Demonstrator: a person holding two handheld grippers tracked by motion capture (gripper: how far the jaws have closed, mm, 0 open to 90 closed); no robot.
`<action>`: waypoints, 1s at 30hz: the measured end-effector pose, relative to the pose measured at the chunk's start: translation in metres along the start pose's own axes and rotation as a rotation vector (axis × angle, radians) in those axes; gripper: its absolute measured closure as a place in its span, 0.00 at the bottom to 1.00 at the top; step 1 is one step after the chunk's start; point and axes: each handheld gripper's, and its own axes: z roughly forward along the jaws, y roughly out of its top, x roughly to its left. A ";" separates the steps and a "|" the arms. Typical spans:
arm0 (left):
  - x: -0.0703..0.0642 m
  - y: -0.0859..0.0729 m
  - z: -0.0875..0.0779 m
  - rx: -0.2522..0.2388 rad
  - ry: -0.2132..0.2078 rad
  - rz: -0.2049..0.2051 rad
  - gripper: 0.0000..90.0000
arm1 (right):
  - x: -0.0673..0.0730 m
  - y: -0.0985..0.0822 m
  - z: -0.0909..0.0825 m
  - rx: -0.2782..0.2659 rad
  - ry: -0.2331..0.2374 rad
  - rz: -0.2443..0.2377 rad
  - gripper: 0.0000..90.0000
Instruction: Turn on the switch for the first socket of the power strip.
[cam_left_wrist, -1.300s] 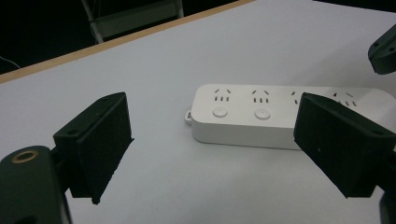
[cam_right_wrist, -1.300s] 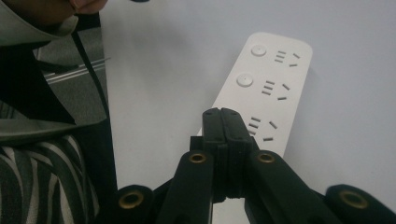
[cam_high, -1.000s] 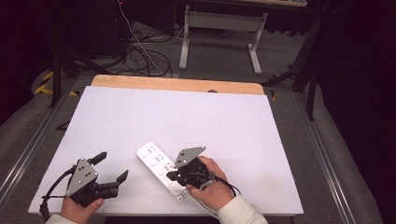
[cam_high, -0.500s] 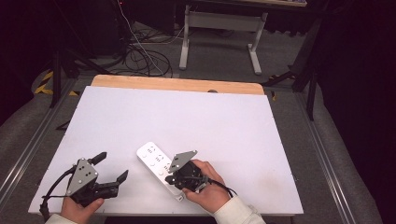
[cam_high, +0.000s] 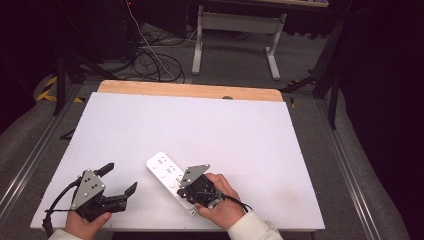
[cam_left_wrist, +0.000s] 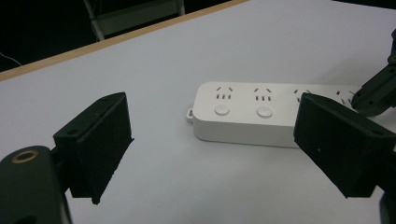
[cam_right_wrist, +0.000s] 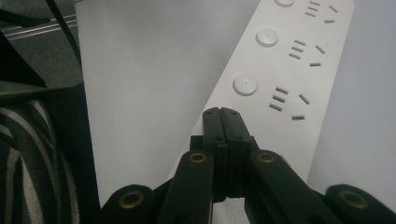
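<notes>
Seen from the high view: a white power strip (cam_high: 171, 178) lying flat on the white bench (cam_high: 210, 130), near the front edge, slanted so one end points up and left and the other end runs under the right hand. Right hand (cam_high: 220, 200) low at the bottom of the view, fingers wrapped round the body of the right gripper (cam_high: 187, 192), wrist bent in toward the middle, cream sleeve (cam_high: 252, 230) just showing. Right gripper pointing down and left onto the strip, jaws pressed tight together with nothing between them (in the right gripper view, tips set right over the strip's face, just below a round button (cam_right_wrist: 245, 85); touching or just above, hard to tell). Left hand (cam_high: 87, 222) at the bottom left corner, holding the left gripper (cam_high: 119, 179) low over the bench and level, aimed toward the strip. Left gripper wide open and empty, a little way from the strip, not touching it. In the left gripper view, power strip lying between the two black pads (cam_left_wrist: 100, 140) but farther off, with buttons and plug holes facing up.
</notes>
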 end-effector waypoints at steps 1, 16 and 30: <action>0.000 0.000 0.000 0.001 0.000 0.002 0.13 | 0.001 0.000 0.000 0.000 -0.002 -0.003 1.00; 0.000 0.000 0.000 0.003 0.002 0.007 0.13 | 0.004 -0.002 0.002 -0.007 -0.018 -0.011 1.00; -0.001 0.000 0.000 0.003 0.004 0.004 0.13 | 0.005 -0.005 0.003 -0.022 -0.022 -0.003 1.00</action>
